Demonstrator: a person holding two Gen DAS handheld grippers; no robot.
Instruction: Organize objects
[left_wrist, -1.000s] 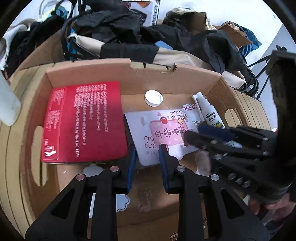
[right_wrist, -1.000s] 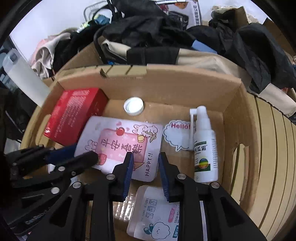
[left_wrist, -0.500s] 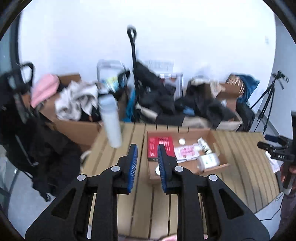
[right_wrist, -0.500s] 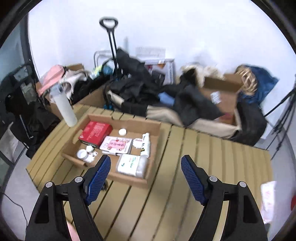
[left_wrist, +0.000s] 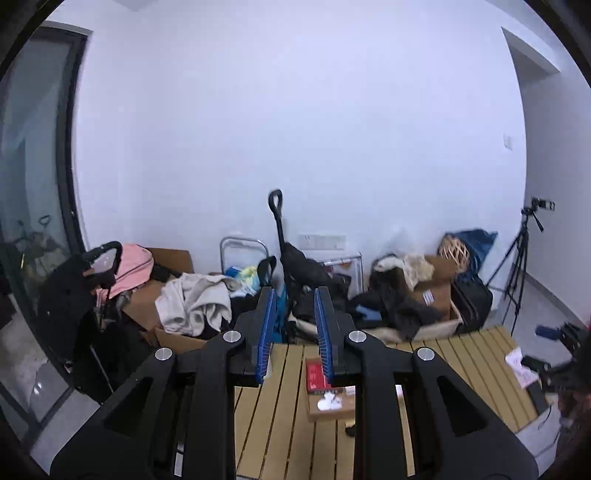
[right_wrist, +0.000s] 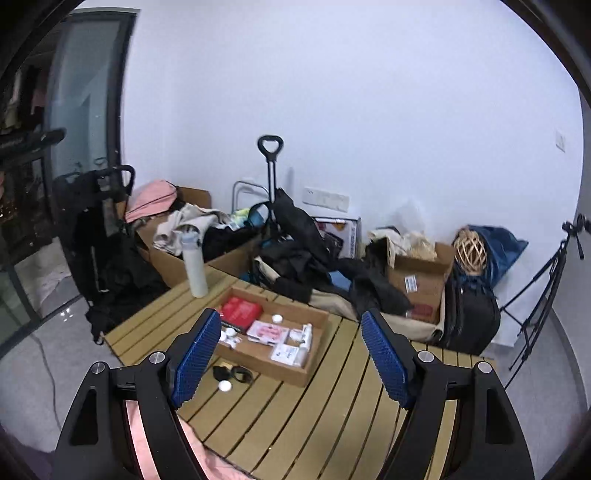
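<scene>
The shallow brown cardboard tray is sitting on the slatted wooden table, carrying a flat red box, a pink-printed white packet, a white spray bottle and a white soft pack side by side, likely grouped there so loose items are staying together. You are holding both grippers high and well apart from it, the left gripper with jaws pinched narrow on nothing and the right gripper spread wide and empty. A small white cap and a black strap-like item are lying just outside the tray's near wall, a tall white bottle is standing beyond it, and nothing is blocking your way.
</scene>
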